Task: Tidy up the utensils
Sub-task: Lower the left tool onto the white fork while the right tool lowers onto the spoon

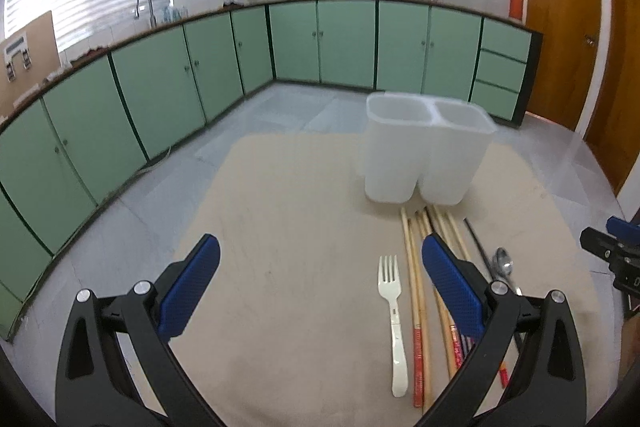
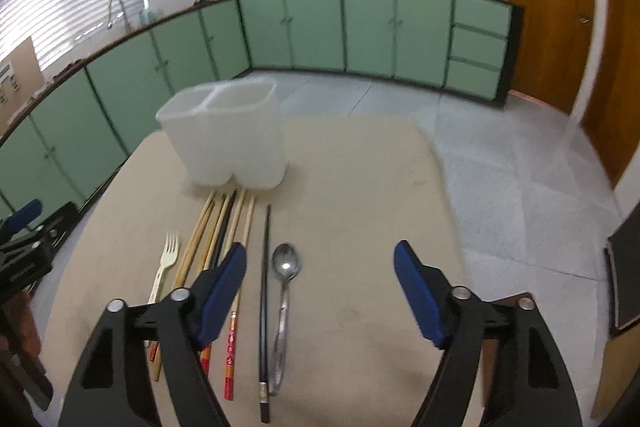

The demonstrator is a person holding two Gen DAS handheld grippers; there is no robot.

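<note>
A white two-compartment holder [image 1: 424, 155] [image 2: 228, 139] stands upright and empty on the beige table [image 1: 280, 227]. In front of it the utensils lie side by side: a white plastic fork [image 1: 394, 315] [image 2: 164, 267], several wooden chopsticks [image 1: 414, 267] [image 2: 200, 235], a black chopstick [image 2: 265, 287] and a metal spoon [image 2: 285, 267]. My left gripper [image 1: 320, 247] hangs open above the table left of the fork, its right finger over the chopsticks. My right gripper [image 2: 320, 251] is open above the spoon's right side and holds nothing.
Green base cabinets [image 1: 160, 99] line the far and left walls under a counter with a sink tap [image 1: 144, 3]. Wooden doors [image 1: 560, 39] stand at the right. The table's far edge ends just behind the holder, with grey floor tiles [image 2: 500, 167] beyond and to the right.
</note>
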